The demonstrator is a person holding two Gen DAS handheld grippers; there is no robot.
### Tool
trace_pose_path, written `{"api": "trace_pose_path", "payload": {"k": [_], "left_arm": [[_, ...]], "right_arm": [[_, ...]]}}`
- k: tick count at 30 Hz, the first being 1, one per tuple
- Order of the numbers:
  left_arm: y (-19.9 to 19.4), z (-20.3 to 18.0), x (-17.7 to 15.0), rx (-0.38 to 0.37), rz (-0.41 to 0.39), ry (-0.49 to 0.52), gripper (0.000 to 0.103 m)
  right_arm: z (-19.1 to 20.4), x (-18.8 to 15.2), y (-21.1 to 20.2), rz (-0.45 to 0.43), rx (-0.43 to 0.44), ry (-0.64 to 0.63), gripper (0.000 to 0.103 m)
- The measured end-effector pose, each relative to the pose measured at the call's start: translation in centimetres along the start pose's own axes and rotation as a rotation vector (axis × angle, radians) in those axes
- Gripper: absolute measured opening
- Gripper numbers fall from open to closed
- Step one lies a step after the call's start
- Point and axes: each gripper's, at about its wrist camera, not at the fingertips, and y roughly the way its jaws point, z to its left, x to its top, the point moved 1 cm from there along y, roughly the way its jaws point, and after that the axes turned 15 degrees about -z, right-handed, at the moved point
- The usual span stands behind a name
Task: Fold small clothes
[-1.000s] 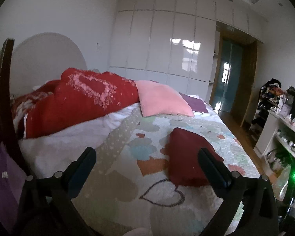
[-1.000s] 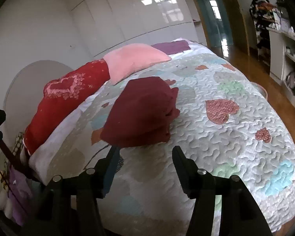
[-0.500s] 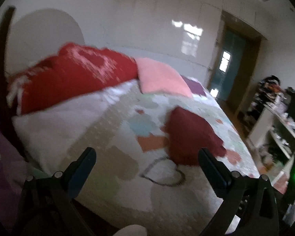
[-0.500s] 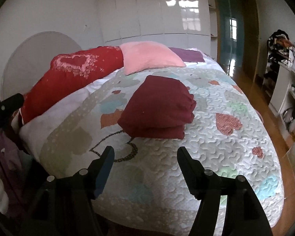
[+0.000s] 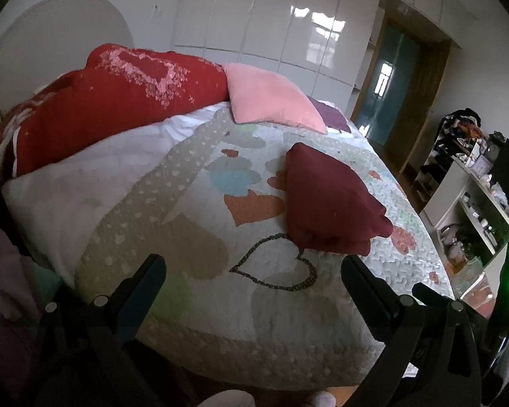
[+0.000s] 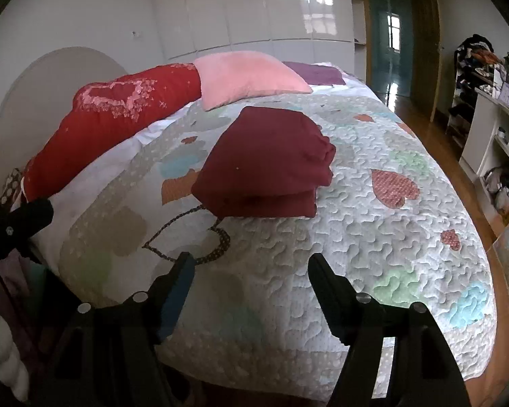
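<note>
A dark red garment lies folded in a neat stack on the heart-patterned quilt in the middle of the bed. It also shows in the left wrist view. My left gripper is open and empty, held off the near edge of the bed, short of the garment. My right gripper is open and empty too, over the near edge of the quilt, a little short of the garment. The tip of the left gripper shows at the left of the right wrist view.
A red heart-print pillow and a pink pillow lie at the head of the bed. White wardrobes and a doorway stand behind. Cluttered shelves line the right wall. Purple cloth hangs at the left.
Both grippers have pulled back from the bed, so the folded garment looks farther away. Both stay open and empty. The garment has not moved.
</note>
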Motion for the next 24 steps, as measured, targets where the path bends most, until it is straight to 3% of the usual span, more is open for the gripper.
{"api": "trace_pose_path", "payload": {"k": [8,24], "left_arm": [[0.8,-0.3,-0.7,-0.023,0.050,-0.012,0.103],[1.0,-0.3,-1.4,-0.040,0.070,-0.037,0.103]], "right_arm": [[-0.1,-0.3,0.2,0.012,-0.014,-0.006,0.076],[0.0,-0.8,0.5,0.030,-0.024,-0.008,0.078]]}}
